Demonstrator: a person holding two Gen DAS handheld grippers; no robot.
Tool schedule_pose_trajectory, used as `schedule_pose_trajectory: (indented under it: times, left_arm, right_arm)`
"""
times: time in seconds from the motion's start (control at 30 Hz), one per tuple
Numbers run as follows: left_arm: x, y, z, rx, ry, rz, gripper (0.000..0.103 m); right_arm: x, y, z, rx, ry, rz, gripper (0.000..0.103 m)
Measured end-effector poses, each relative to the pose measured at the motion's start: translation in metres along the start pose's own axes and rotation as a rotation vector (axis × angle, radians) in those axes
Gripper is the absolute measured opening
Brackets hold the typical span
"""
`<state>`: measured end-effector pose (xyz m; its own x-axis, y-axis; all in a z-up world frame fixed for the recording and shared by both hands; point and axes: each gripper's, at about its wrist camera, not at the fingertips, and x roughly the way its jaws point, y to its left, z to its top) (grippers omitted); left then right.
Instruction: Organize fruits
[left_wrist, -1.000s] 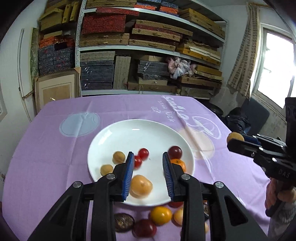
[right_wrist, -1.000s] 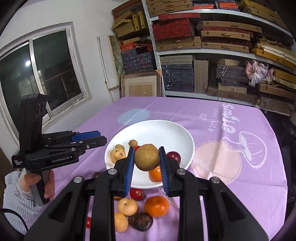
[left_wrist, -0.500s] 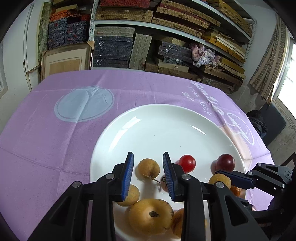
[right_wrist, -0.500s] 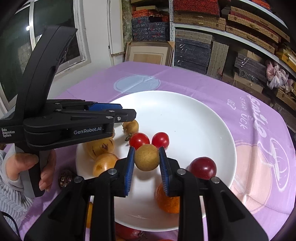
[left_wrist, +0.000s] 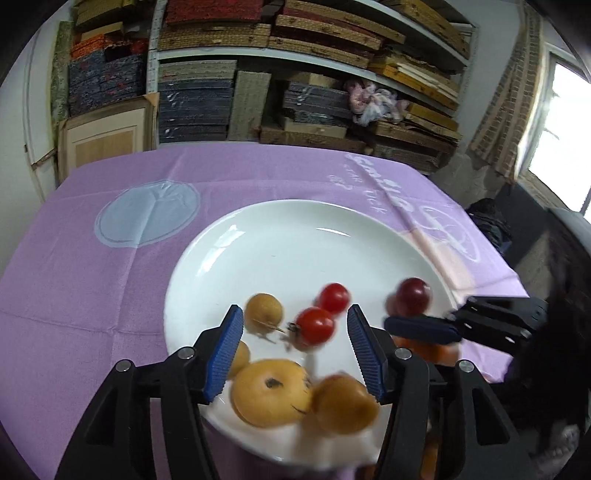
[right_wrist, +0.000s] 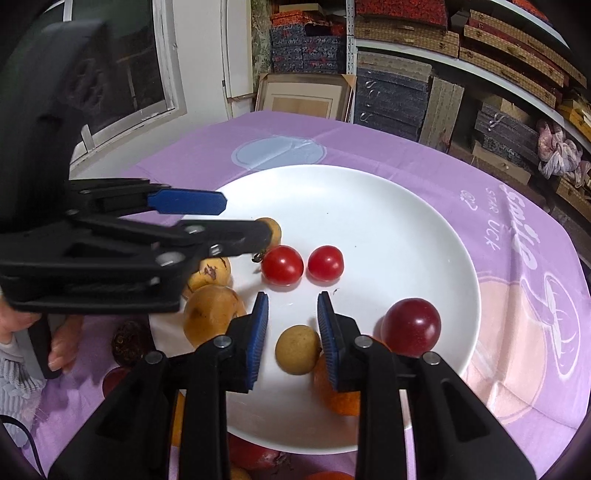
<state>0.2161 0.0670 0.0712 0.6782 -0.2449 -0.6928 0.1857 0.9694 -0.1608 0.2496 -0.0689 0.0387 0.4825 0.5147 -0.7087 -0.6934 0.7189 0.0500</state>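
Wide bare room across the far half of the white plate (right_wrist: 388, 206) and on the purple-clothed surface (right_wrist: 229, 155) beyond it, clear for a pass from the shelf side. Crowded along the near rim: two cherry tomatoes (right_wrist: 282, 265) mid-plate, a dark plum (right_wrist: 410, 328) and an orange (right_wrist: 338, 391) to the right, yellow-brown fruits (right_wrist: 212, 321) to the left, a small brown fruit (right_wrist: 297, 349) loose between the right gripper's fingers (right_wrist: 258, 325). Blocked on the left by the left gripper (right_wrist: 221, 218), stretched low over the plate's left rim with its fingers parted, having just been opening, nothing pinched between them.
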Motion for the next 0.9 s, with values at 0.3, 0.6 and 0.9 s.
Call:
schedule_pose_trajectory:
  times: [0.3,0.6,0.9]
  left_arm:
    - [-0.064,-0.071,-0.121,0.28,0.117,-0.092,0.059]
    - [-0.056,-0.106,-0.18,0.338,0.165,-0.118,0.031]
    - [-0.075,-0.086,-0.151,0.193,0.073,-0.114,0.031]
  right_arm:
    - [-0.036,-0.027,0.002,0.11,-0.072,0.071,0.036]
    - [-0.097,-0.032,-0.007,0.156,-0.174,0.076,0.049]
    - [-0.103,-0.04,-0.006,0.183,-0.19,0.092,0.049]
